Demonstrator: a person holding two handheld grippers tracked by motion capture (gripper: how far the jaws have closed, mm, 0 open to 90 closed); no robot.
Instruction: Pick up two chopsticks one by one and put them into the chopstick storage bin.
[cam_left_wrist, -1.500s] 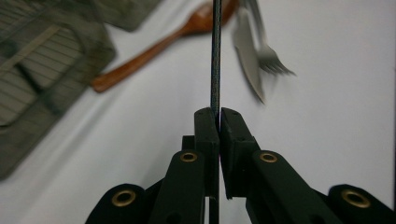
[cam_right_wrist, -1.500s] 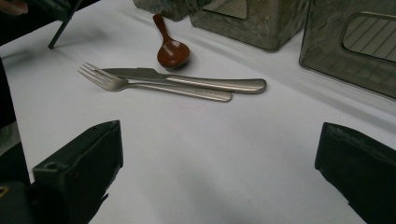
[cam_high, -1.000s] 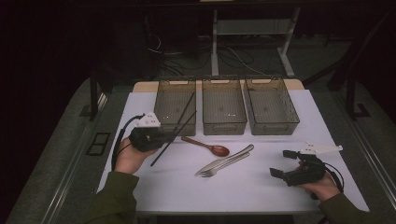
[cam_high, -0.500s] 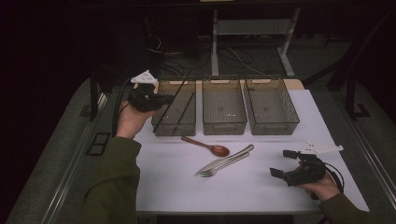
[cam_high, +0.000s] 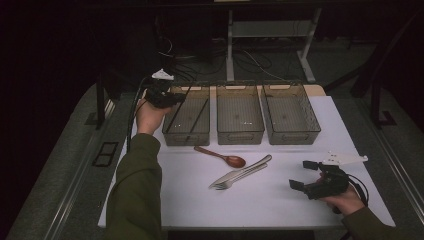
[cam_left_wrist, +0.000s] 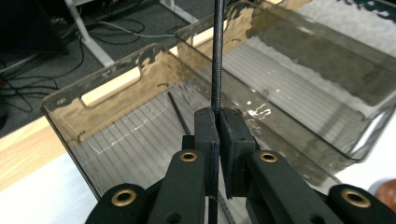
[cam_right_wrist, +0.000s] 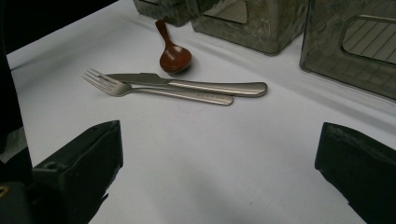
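Two hand-held grippers: one works, one waits.
High view: left hand-held gripper (cam_high: 172, 98) at the left bin (cam_high: 176, 134), clamped on a black chopstick (cam_high: 176, 111) slanting down into it; a second chopstick (cam_high: 196, 122) lies inside.
Left gripper view: jaws pinched together on the chopstick (cam_left_wrist: 215, 56), long axis running straight ahead over the bin (cam_left_wrist: 112, 88).
Right gripper view: right hand-held gripper (cam_right_wrist: 219, 172) jaws wide apart over the worktop (cam_right_wrist: 210, 154), well clear of the bin.

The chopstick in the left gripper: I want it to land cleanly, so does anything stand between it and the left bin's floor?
Nothing visible does. The left gripper pinches the chopstick over the open left bin; another chopstick already lies inside.
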